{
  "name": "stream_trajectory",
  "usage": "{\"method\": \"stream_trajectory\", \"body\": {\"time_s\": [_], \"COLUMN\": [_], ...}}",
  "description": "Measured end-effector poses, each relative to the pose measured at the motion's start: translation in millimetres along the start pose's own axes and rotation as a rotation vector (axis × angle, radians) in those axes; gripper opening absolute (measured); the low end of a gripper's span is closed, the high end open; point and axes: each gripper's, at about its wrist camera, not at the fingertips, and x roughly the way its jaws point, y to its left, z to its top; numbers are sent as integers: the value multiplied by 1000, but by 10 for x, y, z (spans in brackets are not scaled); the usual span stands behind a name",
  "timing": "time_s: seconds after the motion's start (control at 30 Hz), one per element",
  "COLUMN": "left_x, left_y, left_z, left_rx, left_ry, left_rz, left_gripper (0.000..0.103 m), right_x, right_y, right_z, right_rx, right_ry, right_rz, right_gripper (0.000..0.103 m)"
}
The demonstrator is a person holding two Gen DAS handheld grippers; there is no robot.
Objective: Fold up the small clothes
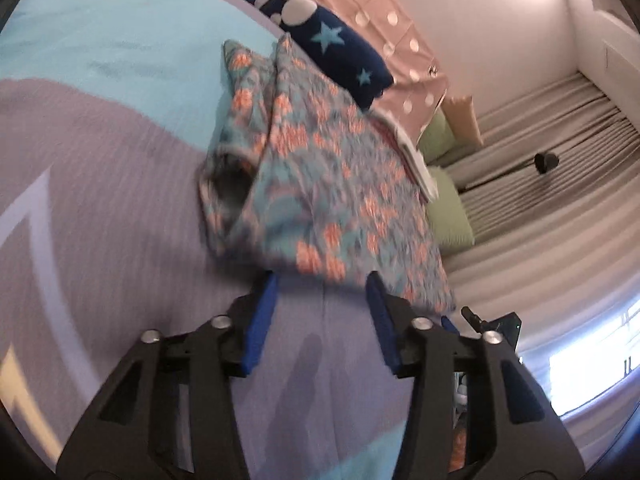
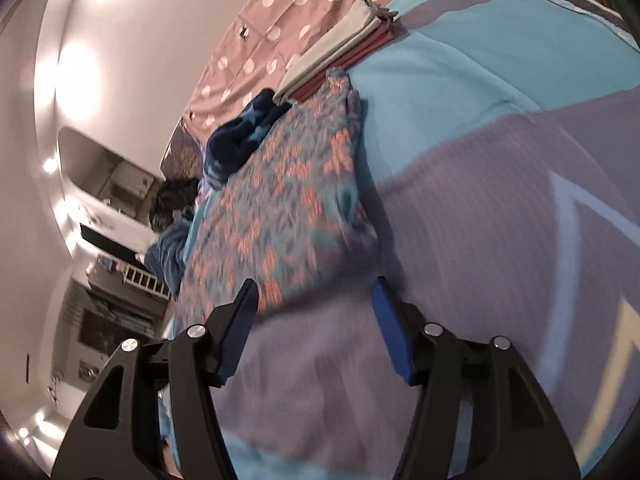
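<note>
Left gripper (image 1: 322,280) parted, empty, at near hem of floral garment (image 1: 320,184) on bedspread (image 1: 100,160). Right gripper (image 2: 314,286) wide, empty. Step: between folds, likely. Next: pinch near edge, fold.

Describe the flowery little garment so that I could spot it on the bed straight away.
Start from the big blue and lilac bedspread. Near its edge by the pink polka-dot sheet lies the small garment. Its orange blossoms on pale blue set it apart from the navy star-printed cloth touching it.

Blue-and-lilac bedspread (image 1: 100,160), pink polka-dot sheet (image 2: 288,12), green pillows (image 1: 448,216), grey curtains (image 1: 560,152)
</note>
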Motion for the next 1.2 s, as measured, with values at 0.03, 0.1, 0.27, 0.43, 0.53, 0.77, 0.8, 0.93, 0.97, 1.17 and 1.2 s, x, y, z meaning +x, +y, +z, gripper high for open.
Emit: {"method": "stream_trajectory", "body": {"time_s": [0.03,0.1,0.27,0.43,0.53,0.77,0.8,0.93,0.97,1.17,1.2], "left_x": [47,145,-63,-496,-682,-1116,-1148,-950,-809,631,897], "left_y": [40,176,-87,-417,-371,-1,-83,-778,-985,-2102,-2241], "left_z": [36,94,138,25,-167,-479,-467,-419,-446,-1027,-1195], "left_rx": [-17,-92,-19,83,82,39,74,297,362,741,808], "left_ry": [-8,-3,-75,-83,-49,-117,-135,-135,-112,197,257], "left_rz": [10,-2,-16,9,47,356,373,314,288,117,106], "left_gripper": [22,5,2,2,2,1,1,4,14,32,32], "right_x": [45,133,-53,-538,-696,-891,-940,-1009,-999,-919,-918], "right_y": [5,38,107,298,237,-34,-39,30,51,-72,-116], "right_z": [25,74,71,-31,-306,-741,-724,-562,-514,-260,-244], "right_rx": [14,18,32,-38,-57,-46,-61,-142,-161,-157,-155], "right_ry": [-9,-30,-86,-133,-74,-17,-31,-55,-64,-89,-86], "right_rz": [-1,-17,4,-5,-14,-99,-101,-86,-91,-200,-212], "right_gripper": [60,48,7,2,2,3,3,11,16,19,19]}}
